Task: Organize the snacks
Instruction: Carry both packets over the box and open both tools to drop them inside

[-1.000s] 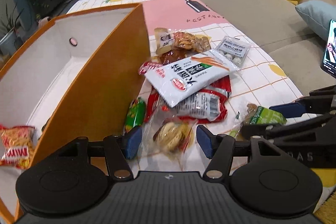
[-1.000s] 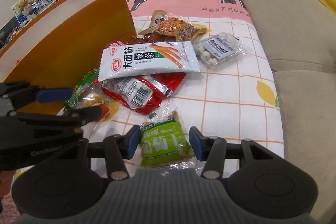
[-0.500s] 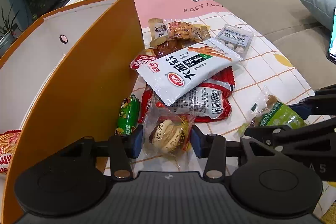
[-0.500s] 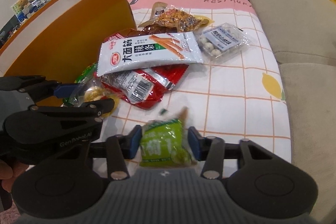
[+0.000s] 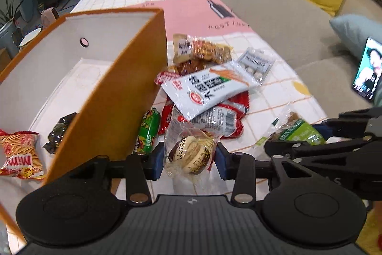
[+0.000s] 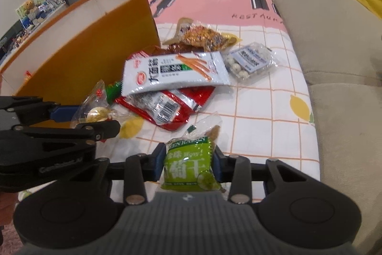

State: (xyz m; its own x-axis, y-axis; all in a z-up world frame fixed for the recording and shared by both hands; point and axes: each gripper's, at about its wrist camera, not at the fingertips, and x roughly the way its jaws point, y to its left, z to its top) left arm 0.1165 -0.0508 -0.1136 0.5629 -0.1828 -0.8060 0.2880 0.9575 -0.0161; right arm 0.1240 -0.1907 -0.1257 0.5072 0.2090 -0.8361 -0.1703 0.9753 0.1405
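My left gripper was closing on a clear-wrapped pastry, pads pressing it, lifted beside the orange box. My right gripper was closing on a green raisin pack, pads touching it, above the tablecloth.

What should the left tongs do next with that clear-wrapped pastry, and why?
Probably lift and swing it left over the orange box wall. The left tongs are closing with their blue pads against the wrapped pastry. The box is open-topped with a red chip bag already inside. The right tongs are closing on the green raisin pack, so each hand has one snack.
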